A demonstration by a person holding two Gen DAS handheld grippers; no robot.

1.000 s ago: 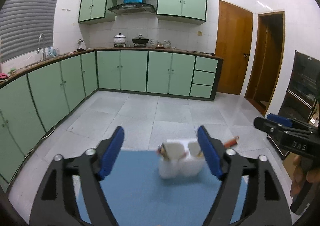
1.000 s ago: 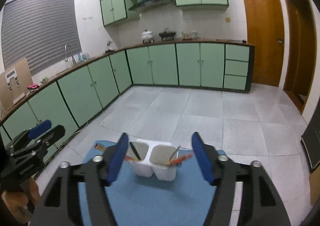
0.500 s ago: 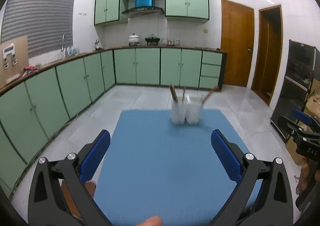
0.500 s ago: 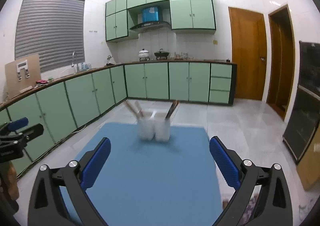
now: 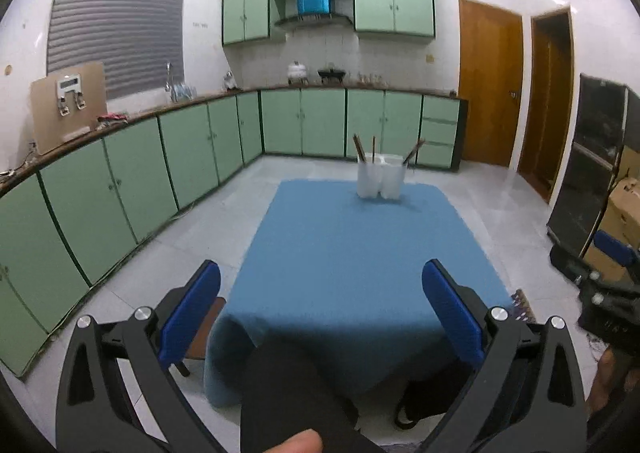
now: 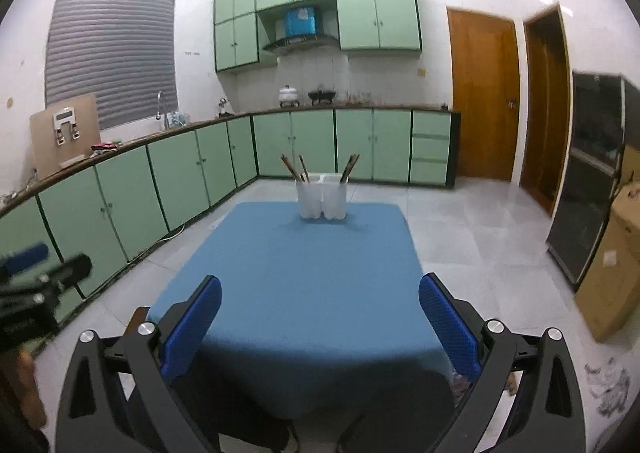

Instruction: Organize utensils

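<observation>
A white two-compartment utensil holder [image 6: 322,199] stands upright near the far edge of the table [image 6: 304,285], which is covered by a blue cloth. Brown chopsticks [image 6: 294,169] lean out of its left compartment, tilted to the left, and another pair [image 6: 349,168] leans to the right out of the right compartment. From the left wrist view the same holder [image 5: 380,177] shows right of the table's middle line, with the sticks [image 5: 359,148] fanning above its rim. The rest of the blue cloth is bare.

Both tongs are well apart from the holder, back at the near edge of the table. The right tongs [image 6: 320,321] are spread wide, with only the cloth showing between their blue pads [image 6: 192,325]. The left tongs [image 5: 320,309] are spread wide as well and grip nothing; below them lie a dark trouser leg [image 5: 288,393] and a fingertip [image 5: 300,443] at the frame's bottom edge. Each view catches the other tool at its side edge, blurred.

Around the table lies a pale tiled floor [image 6: 472,237]. Green base cabinets [image 6: 180,173] run along the left and back walls under a dark worktop with a tap [image 6: 160,109], a white pot [image 6: 289,95] and a dark pan [image 6: 322,96]. Green wall cabinets [image 6: 376,19] flank a range hood. Two wooden doors [image 6: 484,97] stand to the right, then a dark glass-fronted cabinet [image 6: 588,181] and a cardboard box [image 6: 612,265].
</observation>
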